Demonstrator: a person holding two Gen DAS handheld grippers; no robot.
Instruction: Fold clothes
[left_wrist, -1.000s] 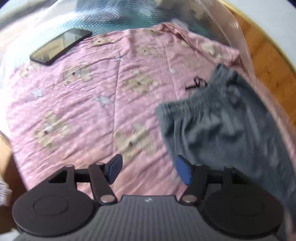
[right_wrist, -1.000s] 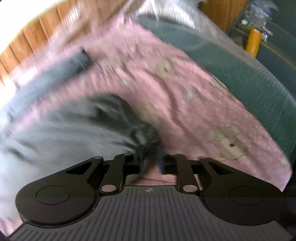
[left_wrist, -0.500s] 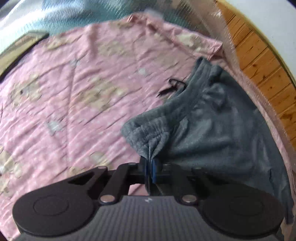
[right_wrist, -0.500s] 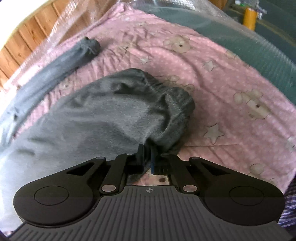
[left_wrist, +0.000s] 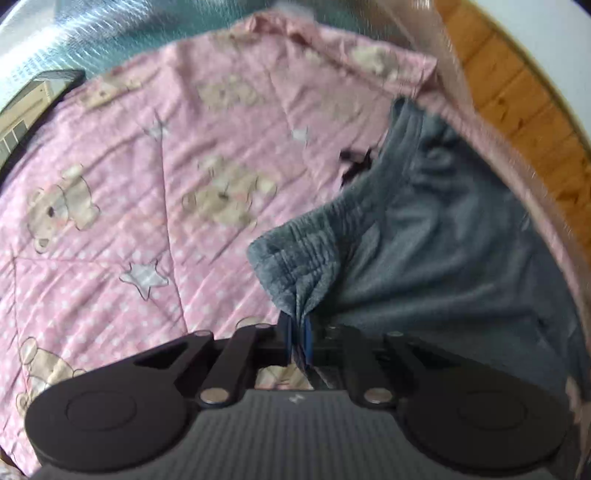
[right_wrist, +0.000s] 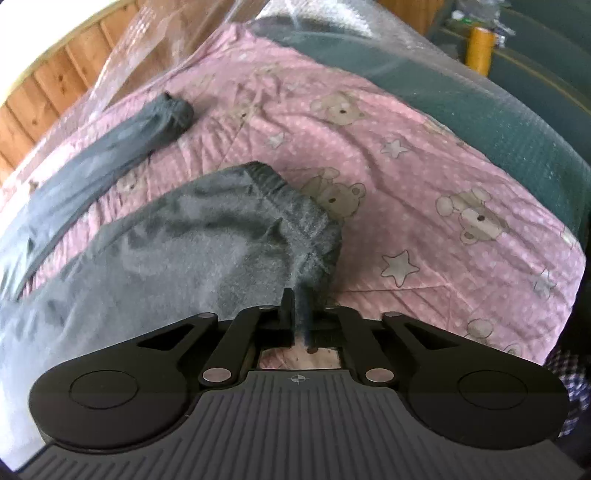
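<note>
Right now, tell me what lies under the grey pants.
The pink bear blanket lies under the grey pants wherever their edges show. Anything beneath their middle is covered.

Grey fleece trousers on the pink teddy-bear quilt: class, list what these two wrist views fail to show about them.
- Grey fleece trousers: left wrist view cuts them off at the right edge, so the legs are unseen.
- Far trouser leg: its near end runs out of the right wrist frame.
- Small black item on the pink teddy-bear quilt: blurred, unidentifiable.
- Fabric inside the left gripper and right gripper: hidden by the shut jaws.
</note>
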